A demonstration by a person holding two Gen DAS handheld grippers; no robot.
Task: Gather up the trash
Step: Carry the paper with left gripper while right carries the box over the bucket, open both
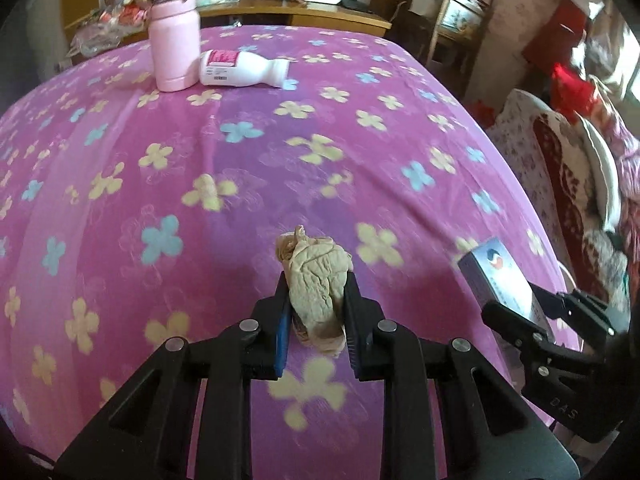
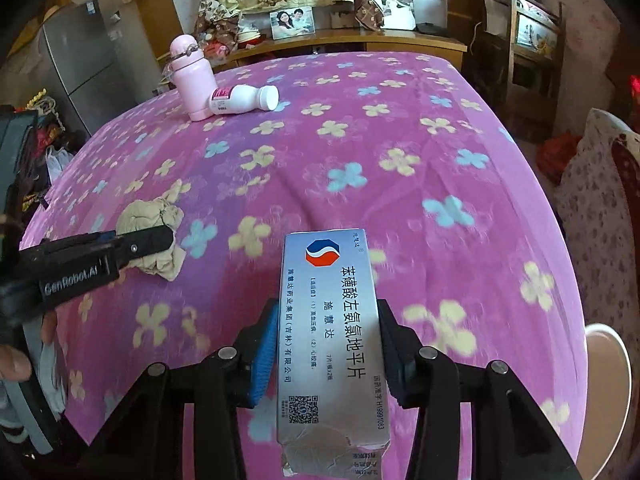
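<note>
Pink fleece bedspread (image 1: 360,152) printed with yellow and blue flowers covers the whole work surface, so anything lying on it is easy to pick out.

Nearest to you, the left gripper (image 1: 316,300) pinches a crumpled beige tissue wad (image 1: 316,288) between its blue-padded fingers (image 1: 283,332). The wad bulges above and below the pads, which suggests a firm clamp on a soft item.

Your right gripper (image 2: 326,344) is pressed onto a silver medicine box (image 2: 330,320), gripping its long sides so the printed face points up and the torn end flap sits toward the wrist. Both items are carried above the bedspread, each in its own gripper, well apart from one another.

Farther out, near the far left of the bed, a white plastic bottle (image 1: 240,69) lies on its side, touching an upright pink flask (image 1: 174,36). Judge the lying bottle as the likely remaining trash; the standing flask looks like a kept item.

Beyond the bed stands a wooden cabinet (image 2: 400,42) with framed photos.
</note>
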